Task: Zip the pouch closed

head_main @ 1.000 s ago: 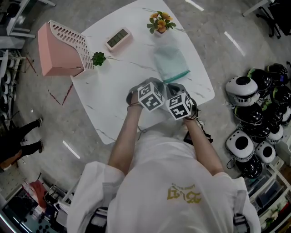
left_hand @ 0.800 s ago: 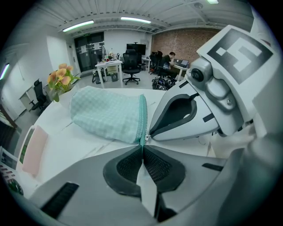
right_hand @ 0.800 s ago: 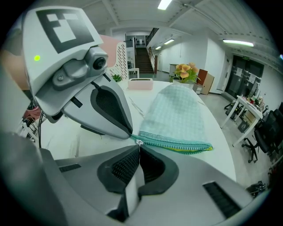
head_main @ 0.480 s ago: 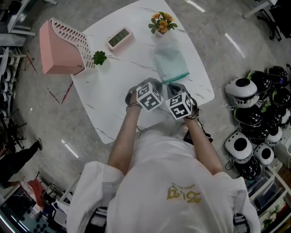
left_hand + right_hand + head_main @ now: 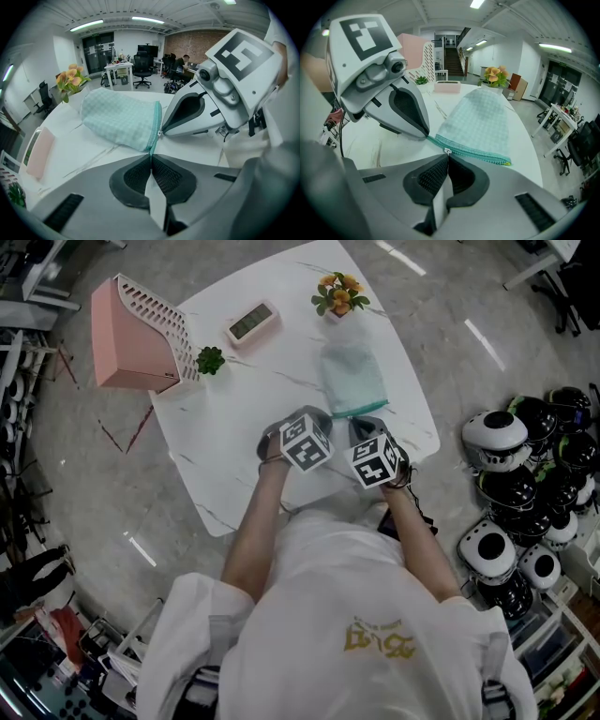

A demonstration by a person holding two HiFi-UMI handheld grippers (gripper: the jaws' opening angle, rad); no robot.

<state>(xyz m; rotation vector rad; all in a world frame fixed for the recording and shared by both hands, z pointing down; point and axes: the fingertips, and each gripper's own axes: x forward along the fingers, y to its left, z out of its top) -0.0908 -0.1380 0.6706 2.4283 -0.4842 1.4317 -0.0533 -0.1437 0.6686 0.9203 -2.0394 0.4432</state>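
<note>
pouch (image 5: 352, 381) nr table (image 5: 234, 427) R edge | open top L

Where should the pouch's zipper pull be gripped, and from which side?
Pinch the metal zipper pull from the person's side: the teal zipper edge of the pouch faces them and the tab sticks out, as the right hand-held gripper does.
</note>
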